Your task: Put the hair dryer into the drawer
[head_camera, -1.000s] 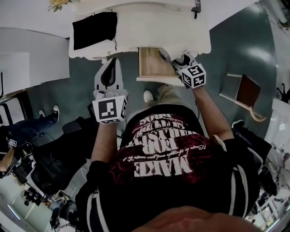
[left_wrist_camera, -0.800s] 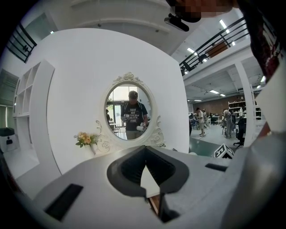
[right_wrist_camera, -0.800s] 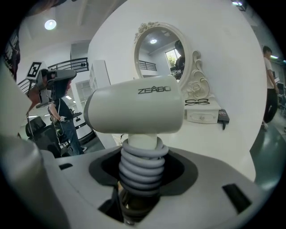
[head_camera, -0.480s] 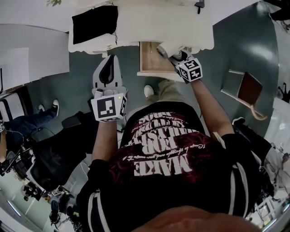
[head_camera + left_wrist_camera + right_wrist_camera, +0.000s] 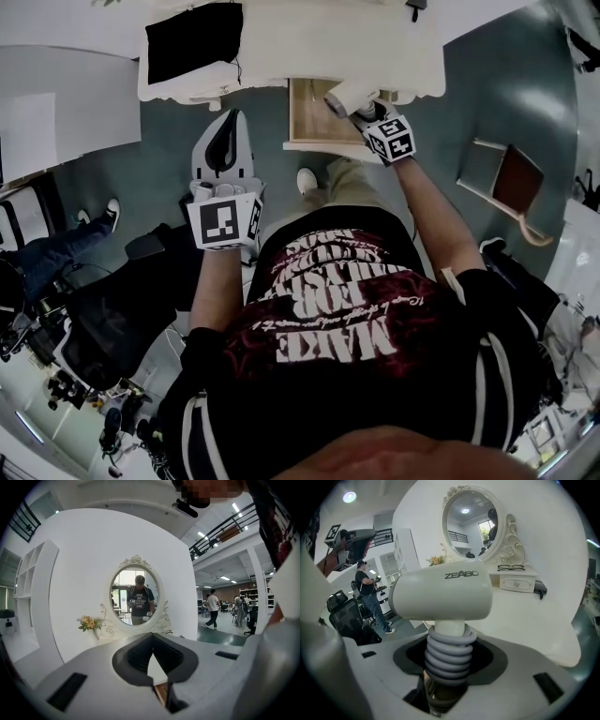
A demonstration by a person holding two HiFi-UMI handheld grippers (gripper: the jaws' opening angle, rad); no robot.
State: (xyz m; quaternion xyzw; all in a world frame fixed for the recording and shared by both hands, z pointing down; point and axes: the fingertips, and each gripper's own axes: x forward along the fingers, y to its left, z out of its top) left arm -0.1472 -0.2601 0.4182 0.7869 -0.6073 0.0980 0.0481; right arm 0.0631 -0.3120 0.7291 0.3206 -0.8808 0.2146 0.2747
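The white hair dryer (image 5: 440, 595) has its grey cord coiled round the handle, and my right gripper (image 5: 445, 667) is shut on that wrapped handle. In the head view the hair dryer (image 5: 345, 97) hangs over the right side of the open wooden drawer (image 5: 314, 117), with my right gripper (image 5: 361, 111) just behind it. My left gripper (image 5: 230, 120) hovers to the left of the drawer, in front of the white dressing table (image 5: 281, 47). Its jaws meet at the tips with nothing between them. In its own view the left gripper (image 5: 153, 644) faces the table.
A black cloth (image 5: 195, 52) lies on the table's left part. An oval mirror (image 5: 135, 595) and a small vase of flowers (image 5: 89, 623) stand at the table's back. Glasses (image 5: 511, 567) rest on a little drawer box. A chair (image 5: 506, 192) stands at the right, a black office chair (image 5: 103, 328) at the left.
My right gripper has sunk with the hair dryer, closer over the open drawer. The left gripper has stayed where it was.
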